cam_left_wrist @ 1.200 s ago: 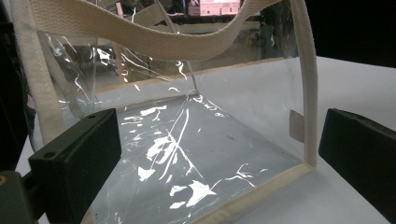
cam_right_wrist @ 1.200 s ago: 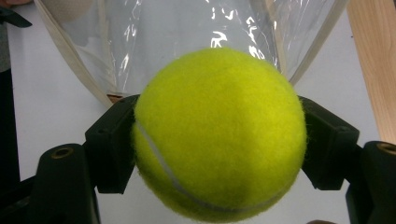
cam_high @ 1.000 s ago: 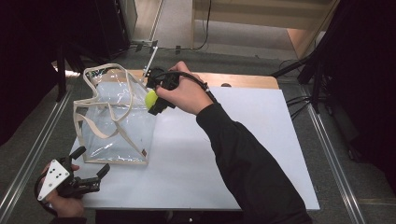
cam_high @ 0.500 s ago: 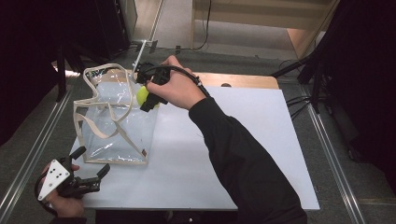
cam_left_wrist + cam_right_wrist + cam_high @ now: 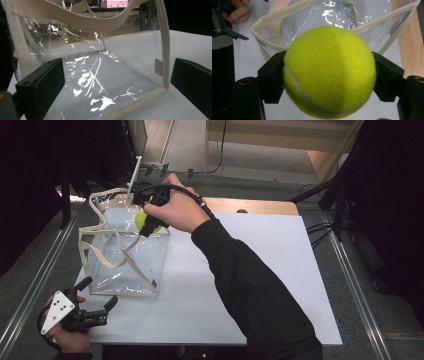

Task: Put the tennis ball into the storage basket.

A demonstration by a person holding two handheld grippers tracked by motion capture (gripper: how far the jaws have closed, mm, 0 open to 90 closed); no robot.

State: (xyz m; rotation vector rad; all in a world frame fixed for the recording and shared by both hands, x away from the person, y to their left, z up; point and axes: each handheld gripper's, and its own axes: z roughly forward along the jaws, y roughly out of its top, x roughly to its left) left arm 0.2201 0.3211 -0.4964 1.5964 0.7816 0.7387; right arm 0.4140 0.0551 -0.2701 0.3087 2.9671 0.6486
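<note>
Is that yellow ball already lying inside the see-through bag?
No: the tennis ball is clamped between the right gripper fingers, above the open mouth of the clear bag.

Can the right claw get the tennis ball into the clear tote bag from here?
Probably yes. The right claw is shut on the tennis ball just over the clear tote bag, whose mouth gapes open. The cream strap sags nearby but seems clear.

Tennis ball (image 5: 328, 71): fuzzy yellow-green felt, matt, one smooth pale seam. Tote bag (image 5: 125, 255): clear glossy plastic film, creased, bright glare; trim and handles of cream woven webbing. Right gripper (image 5: 328, 75): matt black plastic jaws. Table (image 5: 260, 285): smooth matt white top, with a pale wood strip (image 5: 250, 206) at the far edge.
</note>
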